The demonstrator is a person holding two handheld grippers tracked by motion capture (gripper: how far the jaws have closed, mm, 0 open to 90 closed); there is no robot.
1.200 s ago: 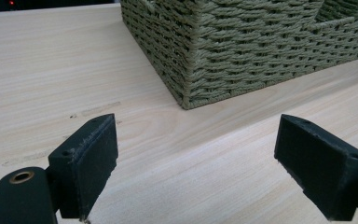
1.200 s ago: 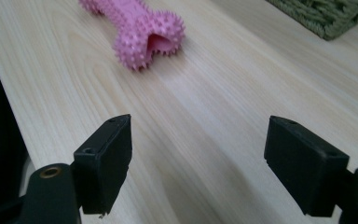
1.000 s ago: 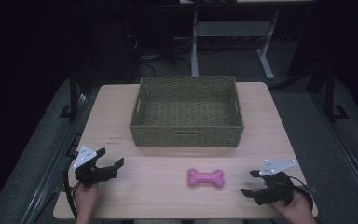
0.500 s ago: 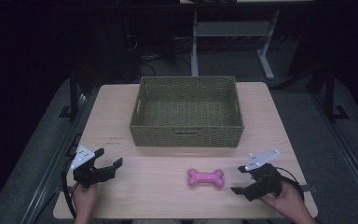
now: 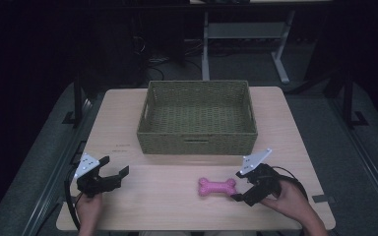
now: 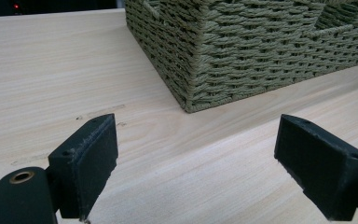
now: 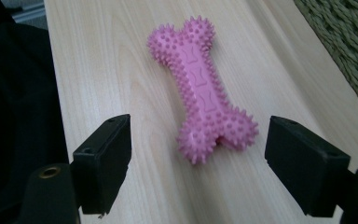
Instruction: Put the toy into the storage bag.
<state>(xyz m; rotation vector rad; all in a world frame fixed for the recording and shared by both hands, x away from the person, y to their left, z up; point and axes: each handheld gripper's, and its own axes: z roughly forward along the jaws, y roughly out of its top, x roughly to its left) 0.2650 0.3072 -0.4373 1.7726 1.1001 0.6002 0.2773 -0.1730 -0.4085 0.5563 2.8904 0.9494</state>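
Two grippers: both spread wide with nothing in them, one per hand, near the table's (image 5: 142, 206) 6 o'clock edge.
Right gripper (image 5: 240, 186): jaws apart, aimed at the bone's nearer knob from its 3 o'clock side. In the right gripper view that knob sits between the jaws but a bit ahead of them, not touching either one.
Left gripper (image 5: 114, 173): parked at about 8 o'clock on the table, jaws released, pointing toward the basket's near corner. Nothing between them but bare wood.
Pink spiky bone toy (image 5: 217, 187): lying flat on the table, around 5 o'clock from the table's middle, just in front of the basket's near wall but apart from it. Long axis runs roughly 9 to 3.
Woven basket (image 5: 195, 143): olive green, sits in the middle toward 12 o'clock. Looks empty from above.
How it'll handle: my guess is soft rubber, so light and a bit squishy. The little nubs all over should give the pads decent bite, so I wouldn't expect it to slide.
Where to grab: I'd go for the narrow shaft between the two knobby ends. It's slimmer and the knobs on either side would stop it slipping out. Pinching a knob itself seems iffier, since it's rounded and could squirt free.
Likely plan: looks like the bone is headed for the basket, but that's just my read.
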